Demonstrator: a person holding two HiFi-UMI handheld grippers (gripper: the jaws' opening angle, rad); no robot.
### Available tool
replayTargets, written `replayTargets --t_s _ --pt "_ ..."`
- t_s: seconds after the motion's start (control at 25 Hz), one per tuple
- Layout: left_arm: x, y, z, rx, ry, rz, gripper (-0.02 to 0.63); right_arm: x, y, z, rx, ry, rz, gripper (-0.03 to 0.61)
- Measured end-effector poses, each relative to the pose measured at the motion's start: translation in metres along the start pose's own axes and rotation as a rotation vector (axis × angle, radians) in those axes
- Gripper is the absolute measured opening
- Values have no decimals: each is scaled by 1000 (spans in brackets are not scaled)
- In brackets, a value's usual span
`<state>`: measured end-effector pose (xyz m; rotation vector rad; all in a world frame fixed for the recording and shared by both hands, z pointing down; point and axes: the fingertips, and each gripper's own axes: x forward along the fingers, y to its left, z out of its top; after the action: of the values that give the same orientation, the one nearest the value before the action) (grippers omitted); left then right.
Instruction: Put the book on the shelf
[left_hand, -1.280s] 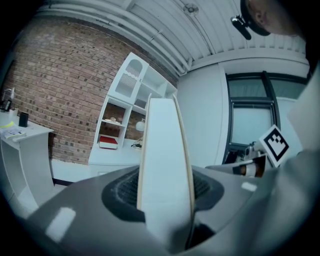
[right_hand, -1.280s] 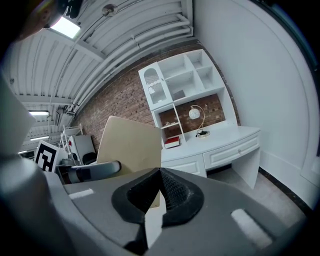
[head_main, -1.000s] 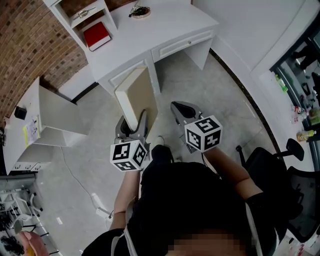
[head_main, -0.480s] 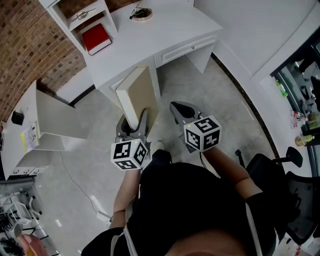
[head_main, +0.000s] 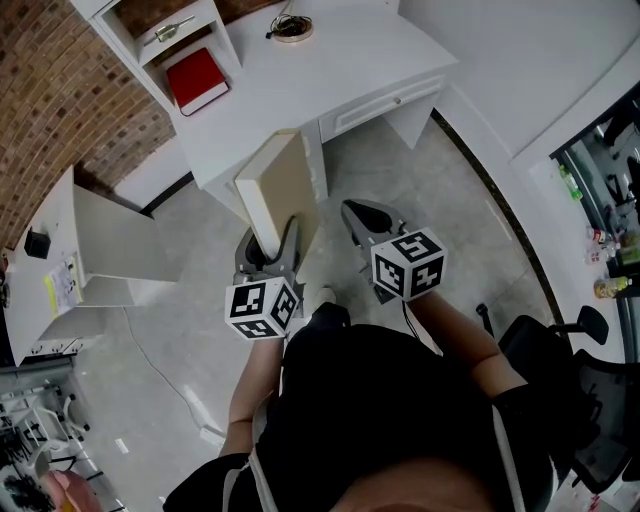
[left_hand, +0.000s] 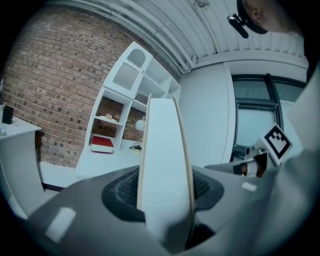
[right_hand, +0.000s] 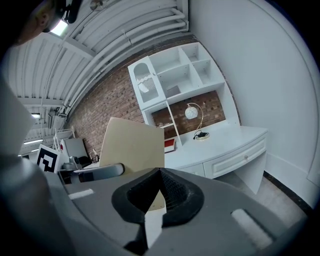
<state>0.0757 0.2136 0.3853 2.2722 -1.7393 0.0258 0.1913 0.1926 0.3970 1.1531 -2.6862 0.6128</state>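
Home study: white desk (head_main: 330, 60), brick wall (head_main: 60, 90)

Both grippers are held out in front of the torso, side by side, pointing forward and tilted slightly down. Left gripper (head_main: 268, 245): jaws partly apart, clamped on the lower end of the book (head_main: 275, 180), which stands upright between them. Right gripper (head_main: 352, 210): jaws fully together, nothing between them, just beside the left one and clear of the book. Left forearm (head_main: 247, 395) and right forearm (head_main: 455, 330) are bare and angle forward from the body.
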Motion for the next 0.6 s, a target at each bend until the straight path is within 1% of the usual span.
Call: replayTargets --t_s 0.32,0.6 --pt "23 20 9 -7 -2 -7 210 28 -7 12 0 5 -11 -3" --pt "33 45 16 -16 -8 0 210 54 -3 17 -3 16 -10 -3"
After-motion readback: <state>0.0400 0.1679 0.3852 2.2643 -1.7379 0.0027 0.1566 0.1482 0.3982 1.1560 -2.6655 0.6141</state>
